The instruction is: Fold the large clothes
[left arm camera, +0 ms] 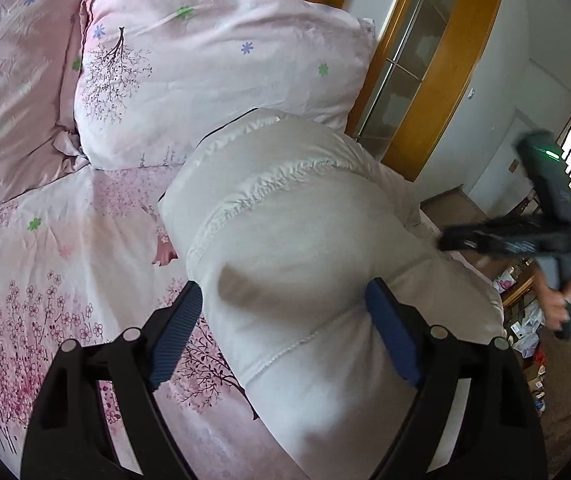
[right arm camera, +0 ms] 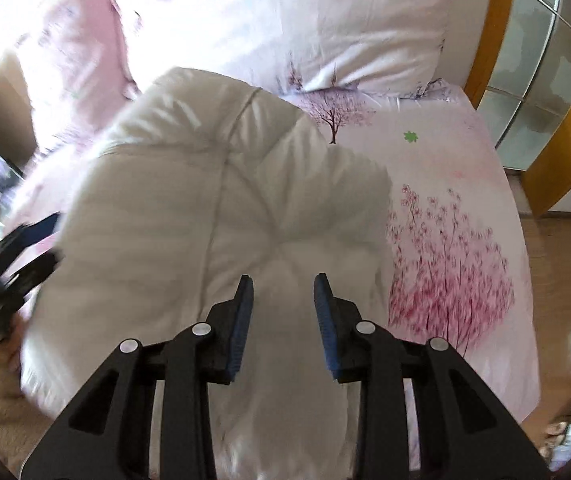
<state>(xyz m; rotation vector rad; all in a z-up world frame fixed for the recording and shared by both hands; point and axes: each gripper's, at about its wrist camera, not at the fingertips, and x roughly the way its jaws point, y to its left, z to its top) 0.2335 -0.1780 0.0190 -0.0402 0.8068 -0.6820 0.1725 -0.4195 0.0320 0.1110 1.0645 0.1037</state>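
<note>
A white puffy padded garment (left arm camera: 305,248) lies in a thick folded bundle on the pink floral bed. My left gripper (left arm camera: 285,304) is wide open, its blue pads on either side of the bundle's near end, above it. The right gripper (left arm camera: 485,236) shows blurred at the bundle's far right edge. In the right wrist view the garment (right arm camera: 205,200) fills the middle, and my right gripper (right arm camera: 283,296) is open and empty just above it. The left gripper (right arm camera: 33,236) appears blurred at the garment's left edge.
A pink floral bedsheet (left arm camera: 65,280) covers the bed (right arm camera: 465,160). Two pink pillows (left arm camera: 213,52) lie at its head. A wooden-framed glass door (left arm camera: 425,60) stands beside the bed. Clutter sits on the brown floor (left arm camera: 533,344) to the right.
</note>
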